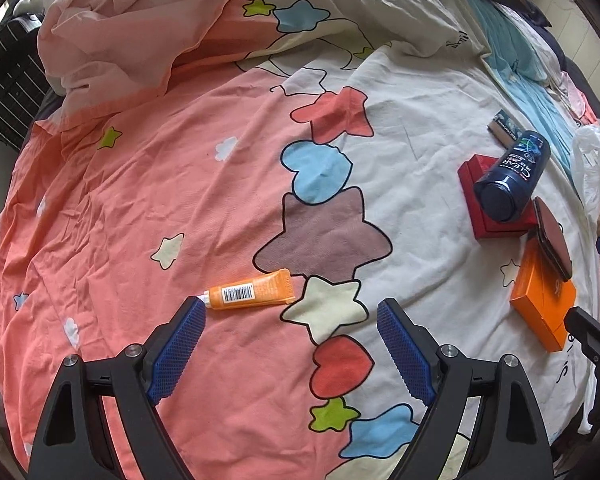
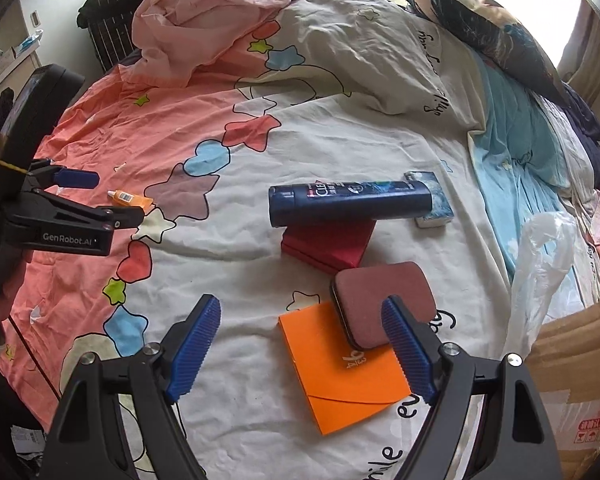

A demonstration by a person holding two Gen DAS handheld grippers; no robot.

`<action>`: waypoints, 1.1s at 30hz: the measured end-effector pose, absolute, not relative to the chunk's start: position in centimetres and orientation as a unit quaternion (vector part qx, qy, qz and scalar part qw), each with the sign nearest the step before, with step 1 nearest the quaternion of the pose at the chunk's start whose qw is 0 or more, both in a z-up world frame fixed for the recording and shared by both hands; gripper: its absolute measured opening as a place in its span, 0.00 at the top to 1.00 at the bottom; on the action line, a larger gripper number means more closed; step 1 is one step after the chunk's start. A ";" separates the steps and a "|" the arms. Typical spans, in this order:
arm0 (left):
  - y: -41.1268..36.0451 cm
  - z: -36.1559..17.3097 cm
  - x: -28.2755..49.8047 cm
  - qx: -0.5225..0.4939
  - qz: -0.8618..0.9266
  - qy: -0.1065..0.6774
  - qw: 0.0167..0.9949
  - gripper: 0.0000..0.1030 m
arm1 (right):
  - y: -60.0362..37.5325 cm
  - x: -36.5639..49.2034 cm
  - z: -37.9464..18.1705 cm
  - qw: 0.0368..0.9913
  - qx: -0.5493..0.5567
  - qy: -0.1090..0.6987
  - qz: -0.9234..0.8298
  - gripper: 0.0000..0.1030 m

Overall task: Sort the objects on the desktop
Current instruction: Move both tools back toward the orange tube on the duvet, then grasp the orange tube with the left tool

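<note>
The left gripper (image 1: 291, 312) is held low with its jaws spread wide, blue pads (image 1: 404, 350) facing inward, aimed toward 12 o'clock. The right gripper (image 2: 301, 314) is likewise held wide apart, its black frame (image 1: 592, 344) seen at 4 o'clock in the left wrist view.

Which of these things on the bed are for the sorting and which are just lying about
For sorting: orange tube, shampoo bottle, red box, orange box, maroon case, small blue box.
Lying about: plastic bag, cardboard box, pillow, pink sheet.

a home bedroom; a bed under a star-print duvet (image 2: 340, 128), rumpled pink sheet (image 2: 204, 12), patterned pillow (image 2: 480, 20)
</note>
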State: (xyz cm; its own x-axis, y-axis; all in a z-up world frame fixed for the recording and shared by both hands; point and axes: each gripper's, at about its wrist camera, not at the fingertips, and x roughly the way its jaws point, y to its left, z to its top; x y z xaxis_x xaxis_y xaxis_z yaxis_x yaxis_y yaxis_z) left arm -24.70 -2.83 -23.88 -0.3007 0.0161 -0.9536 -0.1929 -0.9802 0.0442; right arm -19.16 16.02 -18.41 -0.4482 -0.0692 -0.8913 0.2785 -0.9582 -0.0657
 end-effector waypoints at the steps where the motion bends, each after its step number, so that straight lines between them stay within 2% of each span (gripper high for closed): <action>1: -2.8 -24.1 -24.9 -0.588 0.802 0.079 0.069 0.13 | 15.7 -19.4 -18.5 0.105 0.514 0.105 -0.845 0.22; 11: -3.5 -26.2 -25.6 -0.590 0.788 0.148 0.100 0.13 | 15.3 -20.5 -20.0 0.103 0.517 0.112 -0.842 0.22; 21: -4.9 -28.0 -25.6 -0.578 0.770 0.220 0.158 0.13 | 17.0 -20.8 -21.6 0.109 0.520 0.176 -0.829 0.22; 25: -4.7 -28.0 -25.3 -0.565 0.771 0.226 0.188 0.13 | 16.0 -20.4 -21.9 0.143 0.514 0.197 -0.823 0.22; 33: -3.9 -27.7 -25.3 -0.551 0.780 0.213 0.208 0.13 | 15.2 -20.8 -22.3 0.151 0.510 0.181 -0.827 0.22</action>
